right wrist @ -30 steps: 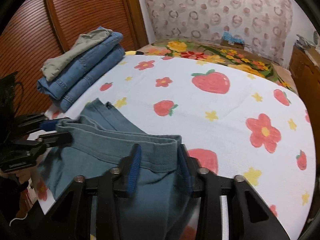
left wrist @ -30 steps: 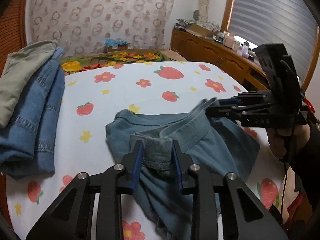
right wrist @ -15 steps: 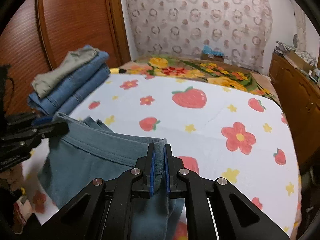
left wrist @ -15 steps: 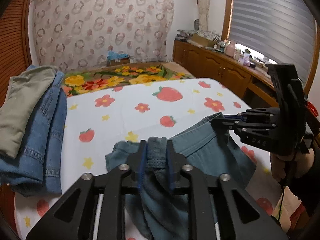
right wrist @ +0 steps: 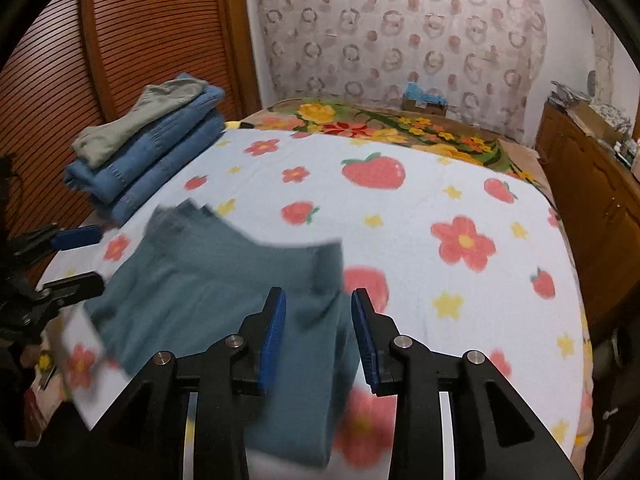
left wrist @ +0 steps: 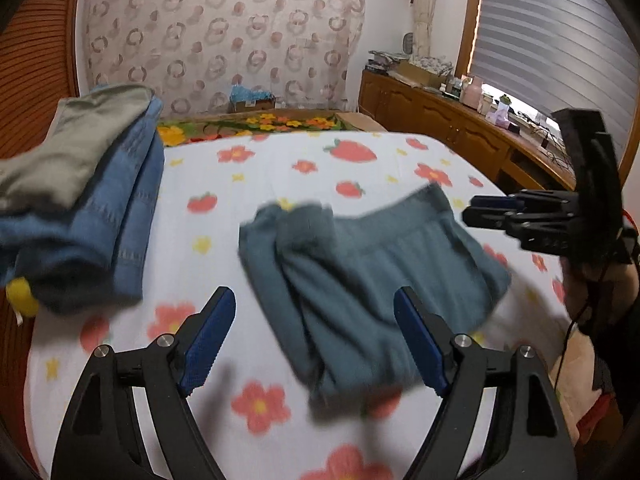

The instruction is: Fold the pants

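Now the teal pants [left wrist: 372, 280] lie bunched on the bed [left wrist: 280, 168], dropped so the waistband lands flat. Both the left tool [left wrist: 316, 336] and right tool [right wrist: 318, 336] gape wide, holding nothing (half a second ago each pinched the waistband).

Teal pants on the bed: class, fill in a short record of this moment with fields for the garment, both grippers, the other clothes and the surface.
garment: teal pants, lying loose and crumpled on the bed
left gripper: open, holding nothing
right gripper: open, over the pants
other clothes: stack of folded jeans, grey-green garment on top
surface: strawberry and flower sheet
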The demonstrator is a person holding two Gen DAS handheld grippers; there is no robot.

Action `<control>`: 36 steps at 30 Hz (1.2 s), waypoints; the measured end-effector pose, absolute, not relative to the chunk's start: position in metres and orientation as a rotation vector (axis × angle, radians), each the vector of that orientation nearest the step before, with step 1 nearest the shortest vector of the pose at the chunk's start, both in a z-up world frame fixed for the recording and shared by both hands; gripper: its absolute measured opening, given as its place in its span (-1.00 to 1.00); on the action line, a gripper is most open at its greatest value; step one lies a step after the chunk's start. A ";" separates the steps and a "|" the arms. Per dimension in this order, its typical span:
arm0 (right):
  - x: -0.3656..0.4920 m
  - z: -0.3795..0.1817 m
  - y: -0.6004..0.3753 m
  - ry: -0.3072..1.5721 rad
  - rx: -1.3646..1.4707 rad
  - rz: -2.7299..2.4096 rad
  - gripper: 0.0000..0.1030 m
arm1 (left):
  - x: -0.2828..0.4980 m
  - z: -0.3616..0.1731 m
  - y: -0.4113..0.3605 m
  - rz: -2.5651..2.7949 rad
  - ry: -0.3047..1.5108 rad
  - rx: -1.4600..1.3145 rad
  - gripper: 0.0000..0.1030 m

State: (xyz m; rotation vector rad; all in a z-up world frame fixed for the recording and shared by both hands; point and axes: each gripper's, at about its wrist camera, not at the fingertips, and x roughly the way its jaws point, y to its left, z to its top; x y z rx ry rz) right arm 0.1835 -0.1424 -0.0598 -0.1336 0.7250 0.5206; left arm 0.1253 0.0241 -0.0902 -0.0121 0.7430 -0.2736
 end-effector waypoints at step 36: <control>0.105 -0.071 -0.201 0.690 0.005 0.587 -0.90 | 0.067 -0.083 0.032 -0.327 0.686 -0.030 -0.85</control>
